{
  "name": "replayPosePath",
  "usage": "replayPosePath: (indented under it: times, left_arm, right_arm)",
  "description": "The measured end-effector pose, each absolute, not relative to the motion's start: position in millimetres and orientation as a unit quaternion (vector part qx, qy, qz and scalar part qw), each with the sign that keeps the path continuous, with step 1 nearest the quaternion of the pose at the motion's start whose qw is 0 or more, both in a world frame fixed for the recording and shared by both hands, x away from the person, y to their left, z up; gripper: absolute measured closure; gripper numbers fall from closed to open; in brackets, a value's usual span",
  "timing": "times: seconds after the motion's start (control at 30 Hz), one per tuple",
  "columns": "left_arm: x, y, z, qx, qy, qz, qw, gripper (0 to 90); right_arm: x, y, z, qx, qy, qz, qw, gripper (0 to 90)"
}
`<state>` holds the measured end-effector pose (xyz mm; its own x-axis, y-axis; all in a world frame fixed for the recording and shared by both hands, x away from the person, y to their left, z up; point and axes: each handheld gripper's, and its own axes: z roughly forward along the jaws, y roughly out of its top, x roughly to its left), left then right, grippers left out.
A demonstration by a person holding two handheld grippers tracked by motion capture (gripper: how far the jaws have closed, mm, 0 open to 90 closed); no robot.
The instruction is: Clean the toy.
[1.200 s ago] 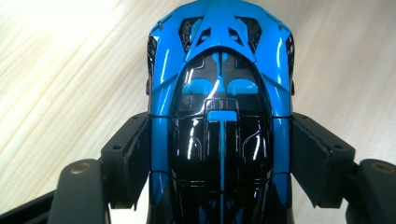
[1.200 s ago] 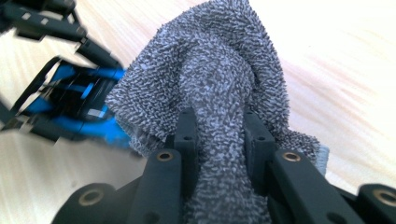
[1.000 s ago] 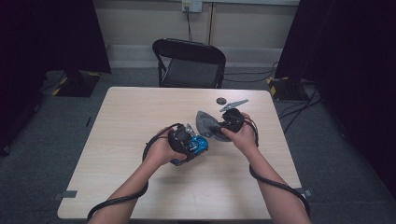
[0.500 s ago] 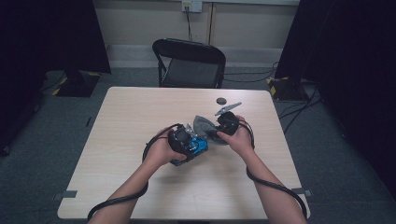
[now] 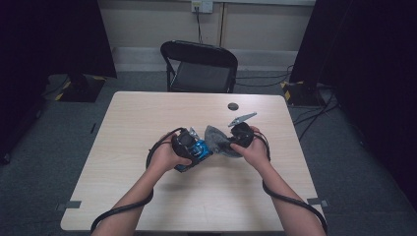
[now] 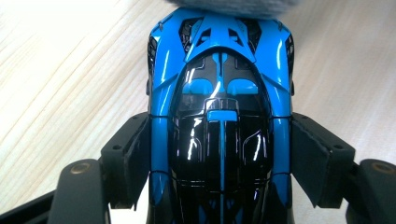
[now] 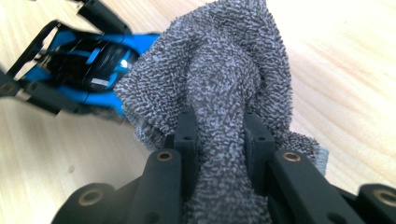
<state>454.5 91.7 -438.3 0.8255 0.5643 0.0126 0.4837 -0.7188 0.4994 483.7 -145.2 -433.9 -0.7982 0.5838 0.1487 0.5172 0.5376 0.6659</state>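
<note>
A blue and black toy car (image 6: 219, 116) sits lengthwise between the jaws of my left gripper (image 6: 219, 158), whose pads (image 6: 133, 156) press on its two sides. In the high view that left gripper (image 5: 189, 145) holds the car (image 5: 198, 152) just above the table's middle. My right gripper (image 7: 219, 126) is shut on a bunched grey terry cloth (image 7: 224, 70). The cloth lies against one end of the car (image 7: 88, 65), and its edge (image 6: 233, 7) shows past the car's far end. In the high view the cloth (image 5: 216, 137) sits between the two grippers, with the right gripper (image 5: 238, 137) beside it.
The pale wooden table (image 5: 147, 118) carries a small dark round disc (image 5: 233, 106) near its far edge. A black folding chair (image 5: 199, 66) stands behind the table. Cables trail from both grippers along the forearms.
The right gripper with the cloth has shifted slightly toward the person, staying against the car. The left hand with the car has kept still.
</note>
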Motion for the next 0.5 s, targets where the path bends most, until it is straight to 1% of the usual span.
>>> replayPosePath:
  times: [0.33,0.5]
  left_arm:
    - [464.5,102.0,-442.1,0.916,0.314,0.086,0.236,28.2]
    - [469.0,108.4,-441.7,0.908,0.332,0.089,0.241,28.2]
  right_arm:
    - [469.7,-143.7,-445.3,0.297,0.880,0.369,0.027,71.9]
    - [464.9,-142.2,-445.4,0.287,0.885,0.366,0.022,71.8]
